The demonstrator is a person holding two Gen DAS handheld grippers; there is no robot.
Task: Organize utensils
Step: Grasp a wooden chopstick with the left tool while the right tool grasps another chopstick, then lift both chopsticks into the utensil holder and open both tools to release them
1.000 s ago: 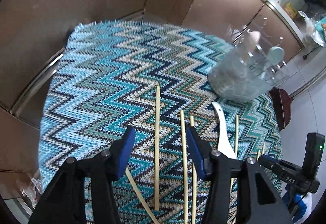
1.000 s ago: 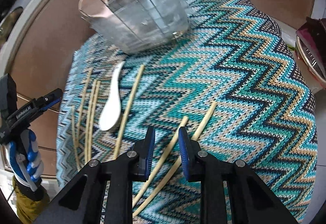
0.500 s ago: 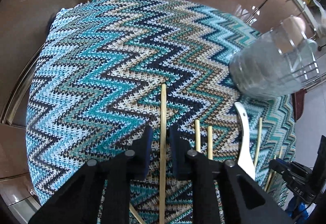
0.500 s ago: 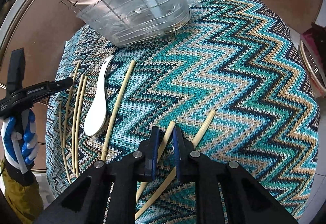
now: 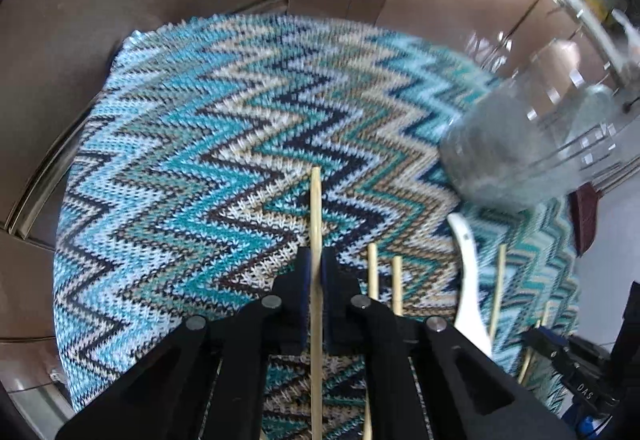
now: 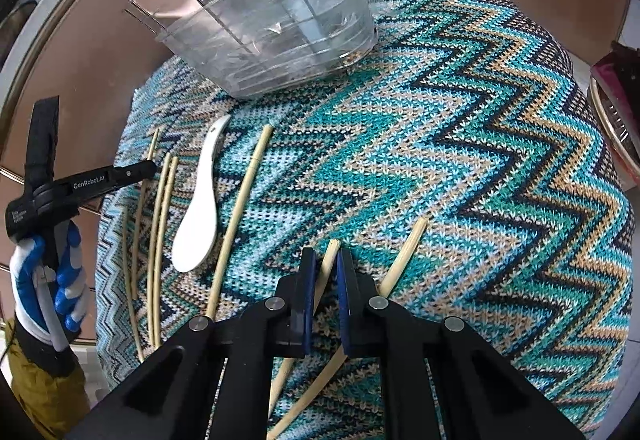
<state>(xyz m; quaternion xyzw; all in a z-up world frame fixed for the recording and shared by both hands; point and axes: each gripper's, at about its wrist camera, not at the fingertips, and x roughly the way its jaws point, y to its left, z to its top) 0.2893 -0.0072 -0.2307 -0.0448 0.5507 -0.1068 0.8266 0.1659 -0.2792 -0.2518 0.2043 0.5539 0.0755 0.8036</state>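
Both my tools clamp chopsticks.
Left tool (image 5: 316, 272) grips a chopstick (image 5: 316, 207) pointing straight ahead; right tool (image 6: 323, 272) grips another chopstick (image 6: 329, 260) slanting right.

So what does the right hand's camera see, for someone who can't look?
The black right gripper is shut on a pale bamboo chopstick on a zigzag knitted cloth. Beyond lie more chopsticks, a white plastic spoon and a clear plastic holder.

A zigzag-knit cloth (image 6: 460, 143) covers the bench; on it, below the clear holder (image 6: 272, 39), lie a white spoon (image 6: 200, 215) and bamboo chopsticks (image 6: 240, 215).
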